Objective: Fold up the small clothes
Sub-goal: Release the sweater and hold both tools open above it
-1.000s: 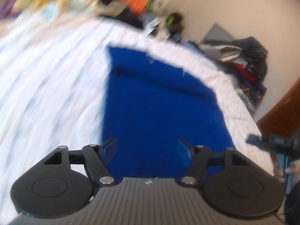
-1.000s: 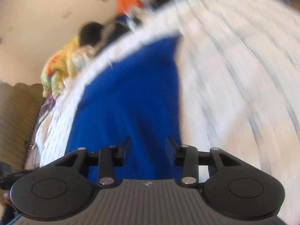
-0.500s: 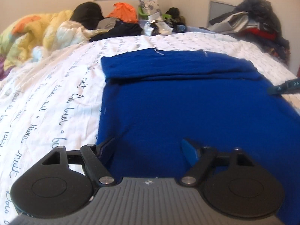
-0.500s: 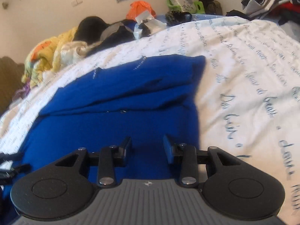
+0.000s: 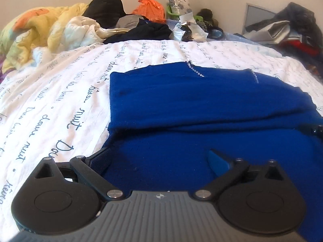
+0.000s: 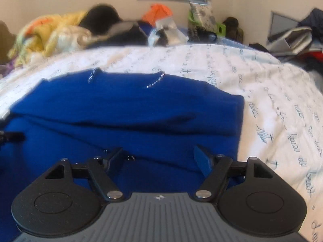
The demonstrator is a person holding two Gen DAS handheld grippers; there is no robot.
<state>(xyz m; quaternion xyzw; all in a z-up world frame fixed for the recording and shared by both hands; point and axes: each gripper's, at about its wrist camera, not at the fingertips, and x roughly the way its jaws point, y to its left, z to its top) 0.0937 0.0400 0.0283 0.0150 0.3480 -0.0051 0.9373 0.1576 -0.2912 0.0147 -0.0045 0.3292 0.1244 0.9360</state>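
While both tools hover low over the near part of the blue sweater (image 5: 201, 109), the left tool (image 5: 159, 159) has its fingers spread wide, pinching nothing, and the right tool (image 6: 159, 157) is likewise spread. Spread flat on the script-printed white bedsheet (image 5: 60, 92), the sweater has its far part folded over. Beyond it lie a yellow quilt (image 5: 34, 28) and an orange bag (image 5: 150, 8).
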